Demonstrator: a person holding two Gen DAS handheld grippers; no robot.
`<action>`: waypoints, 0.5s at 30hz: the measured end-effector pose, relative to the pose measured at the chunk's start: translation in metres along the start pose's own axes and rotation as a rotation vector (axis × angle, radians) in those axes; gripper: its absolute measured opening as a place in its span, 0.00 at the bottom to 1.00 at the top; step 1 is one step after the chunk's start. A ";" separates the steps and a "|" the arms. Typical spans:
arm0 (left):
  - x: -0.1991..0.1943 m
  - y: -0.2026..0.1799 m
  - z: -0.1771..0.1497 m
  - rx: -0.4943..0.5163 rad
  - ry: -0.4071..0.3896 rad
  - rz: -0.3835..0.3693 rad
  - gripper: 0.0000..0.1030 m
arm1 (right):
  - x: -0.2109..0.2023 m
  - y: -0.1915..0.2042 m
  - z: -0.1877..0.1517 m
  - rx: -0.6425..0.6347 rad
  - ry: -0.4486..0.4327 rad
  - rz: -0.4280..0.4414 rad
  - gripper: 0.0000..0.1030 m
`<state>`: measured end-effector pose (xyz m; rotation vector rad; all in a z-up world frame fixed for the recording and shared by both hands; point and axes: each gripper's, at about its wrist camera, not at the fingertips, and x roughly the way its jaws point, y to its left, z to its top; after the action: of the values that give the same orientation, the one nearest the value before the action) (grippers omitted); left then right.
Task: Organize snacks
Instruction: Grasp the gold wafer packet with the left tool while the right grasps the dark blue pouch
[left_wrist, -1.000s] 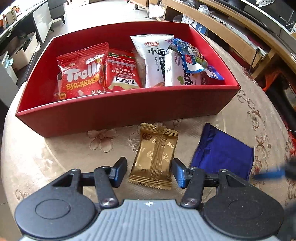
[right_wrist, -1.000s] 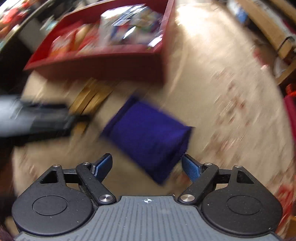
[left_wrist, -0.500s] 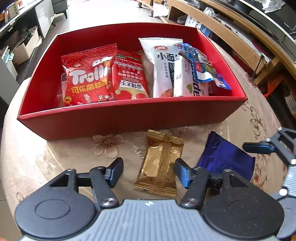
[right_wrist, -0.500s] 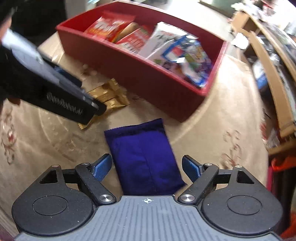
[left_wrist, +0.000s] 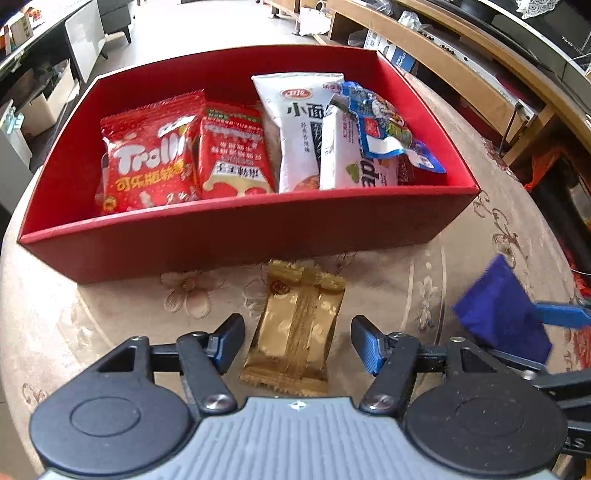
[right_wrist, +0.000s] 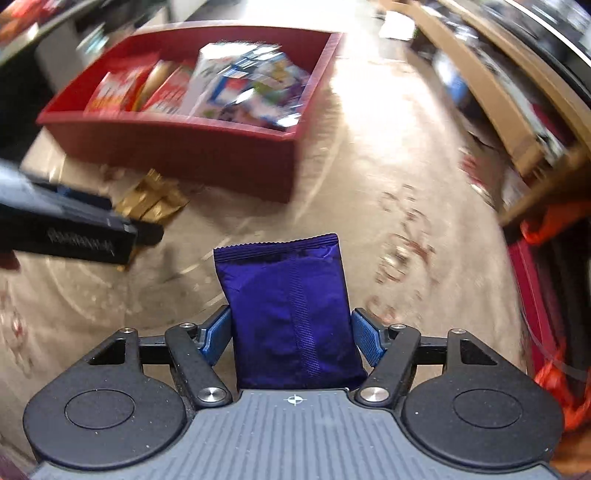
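A red box (left_wrist: 240, 236) on the round table holds several snack packets, among them a red Trolli bag (left_wrist: 147, 155) and a white packet (left_wrist: 295, 129). A gold packet (left_wrist: 295, 328) lies on the cloth just before the box, between the fingers of my open left gripper (left_wrist: 297, 343), which does not touch it. My right gripper (right_wrist: 291, 336) is shut on a blue packet (right_wrist: 291, 314) and holds it off the table, its top edge pointing forward. The blue packet also shows in the left wrist view (left_wrist: 498, 317), raised at the right. The right wrist view is blurred.
The table has a beige flowered cloth (left_wrist: 498, 240) and a rounded edge. Wooden shelving (left_wrist: 461, 62) runs along the right behind the table. A white cabinet (left_wrist: 85, 37) stands at the far left. Red and orange things (right_wrist: 546, 229) lie beyond the table's right edge.
My right gripper has closed on the blue packet and lifted it off the cloth. My left gripper has eased back slightly and stays open around the gold packet.
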<state>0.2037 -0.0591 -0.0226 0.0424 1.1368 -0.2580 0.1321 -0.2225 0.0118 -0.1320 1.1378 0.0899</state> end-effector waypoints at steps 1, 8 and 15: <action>0.001 -0.002 0.001 0.002 -0.007 0.007 0.57 | -0.001 -0.006 0.001 0.031 -0.001 0.000 0.73; 0.003 -0.015 -0.003 0.045 -0.032 0.084 0.45 | 0.008 -0.005 0.006 0.086 0.008 0.007 0.73; -0.008 -0.015 -0.022 0.033 -0.014 0.091 0.36 | 0.012 0.014 0.015 0.044 -0.013 0.022 0.73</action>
<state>0.1773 -0.0683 -0.0230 0.1213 1.1141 -0.1960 0.1486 -0.2066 0.0068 -0.0796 1.1277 0.0848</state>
